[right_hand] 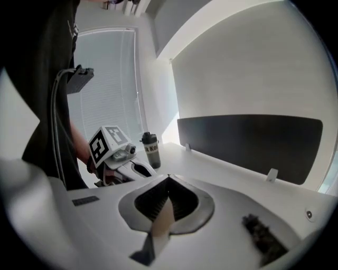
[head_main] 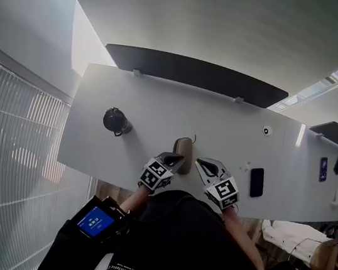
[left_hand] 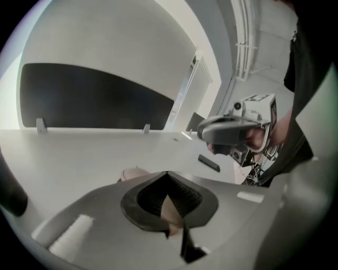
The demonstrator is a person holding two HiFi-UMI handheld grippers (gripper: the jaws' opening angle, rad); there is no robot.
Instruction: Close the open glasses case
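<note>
White desk [head_main: 160,111]; glasses case [head_main: 182,154] near front edge.
Case is flanked by left gripper [head_main: 174,159] and right gripper [head_main: 201,164], both clenched empty, likely for pushing.

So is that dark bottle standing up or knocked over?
Standing up. The bottle sits upright on the table, lid on top, in the right gripper view.
</note>
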